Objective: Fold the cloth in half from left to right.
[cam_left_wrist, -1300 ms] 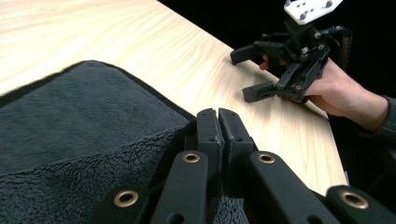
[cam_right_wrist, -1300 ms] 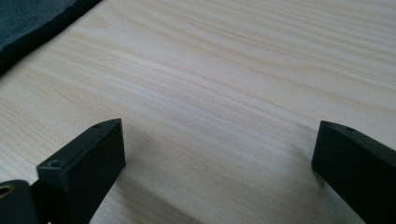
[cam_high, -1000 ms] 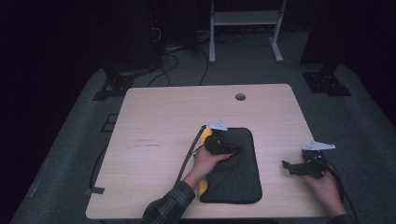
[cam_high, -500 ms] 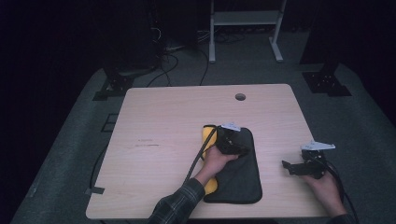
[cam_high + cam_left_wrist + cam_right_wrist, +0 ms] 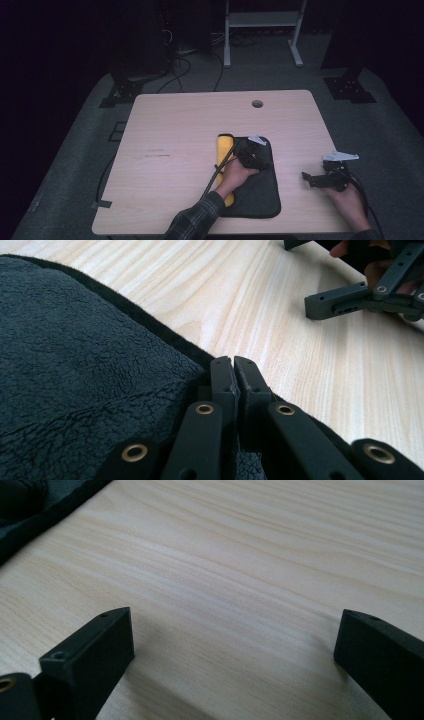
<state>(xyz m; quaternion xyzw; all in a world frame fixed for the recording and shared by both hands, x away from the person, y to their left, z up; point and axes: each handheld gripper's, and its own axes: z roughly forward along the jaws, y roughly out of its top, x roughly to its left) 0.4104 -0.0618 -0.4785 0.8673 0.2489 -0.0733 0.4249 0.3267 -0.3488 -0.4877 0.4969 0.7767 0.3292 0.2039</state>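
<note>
A black fleecy cloth [image 5: 256,196] [image 5: 75,365] lies on the near middle of the light wooden table [image 5: 175,130]. A yellow strip [image 5: 224,147] shows along its left side. My left gripper [image 5: 269,160] [image 5: 233,360] rests low at the cloth's right edge, jaws pressed together, with the cloth's edge pinched at their tips. To the right, my right gripper [image 5: 306,176] [image 5: 232,625] lies on bare wood with its jaws wide apart and nothing between them. In the left gripper view the right gripper [image 5: 350,295] lies ahead on the wood.
A round cable hole [image 5: 257,104] sits near the table's far edge. Cables [image 5: 217,172] trail from both grippers toward the near edge. Beyond the table are a white stand [image 5: 262,30], floor cables and dark equipment on grey carpet.
My left gripper has moved to the right across the cloth, and more of the yellow strip shows on the left. The right gripper has stayed where it was.
</note>
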